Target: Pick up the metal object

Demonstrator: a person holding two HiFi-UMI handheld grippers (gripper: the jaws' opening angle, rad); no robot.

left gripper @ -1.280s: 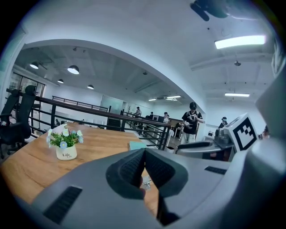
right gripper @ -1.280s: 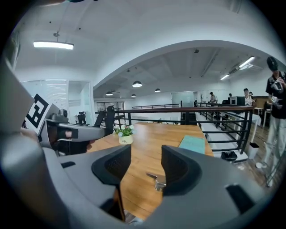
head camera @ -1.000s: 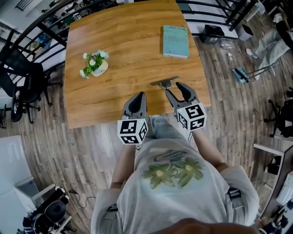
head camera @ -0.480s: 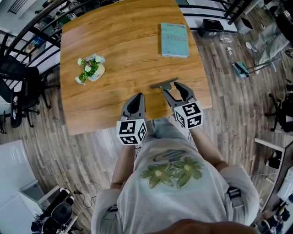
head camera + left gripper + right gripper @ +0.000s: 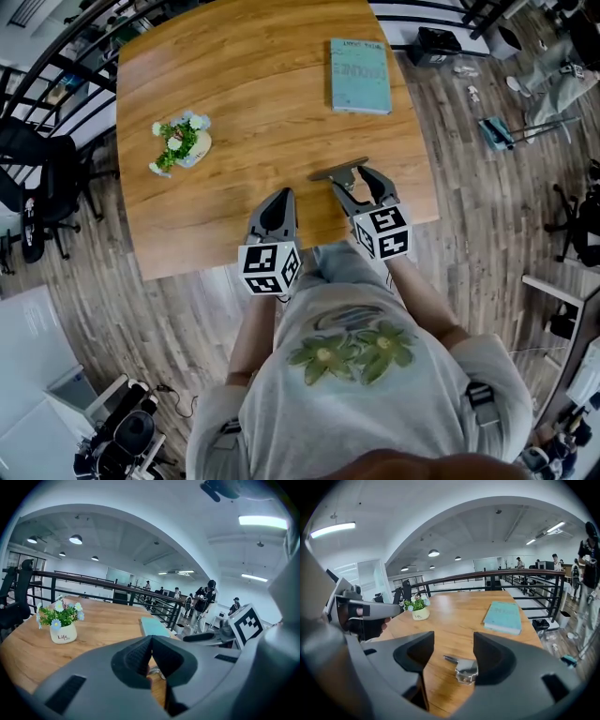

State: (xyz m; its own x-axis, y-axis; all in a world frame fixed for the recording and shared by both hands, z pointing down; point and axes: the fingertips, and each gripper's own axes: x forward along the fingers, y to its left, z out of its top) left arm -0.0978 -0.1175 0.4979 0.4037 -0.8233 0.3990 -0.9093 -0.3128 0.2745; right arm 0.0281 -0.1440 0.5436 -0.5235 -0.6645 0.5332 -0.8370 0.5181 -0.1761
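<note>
Wooden table [image 5: 262, 112] bears metal object [image 5: 337, 170] near its front edge.

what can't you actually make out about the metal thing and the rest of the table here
metal object: in the right gripper view its right end sits behind a finger of the right gripper, whose fingers have just been opening and grip nothing; in the head view it is too small to identify.
Same object, left gripper view: almost wholly behind the shut left gripper.
book: cover print too small, every view.
</note>
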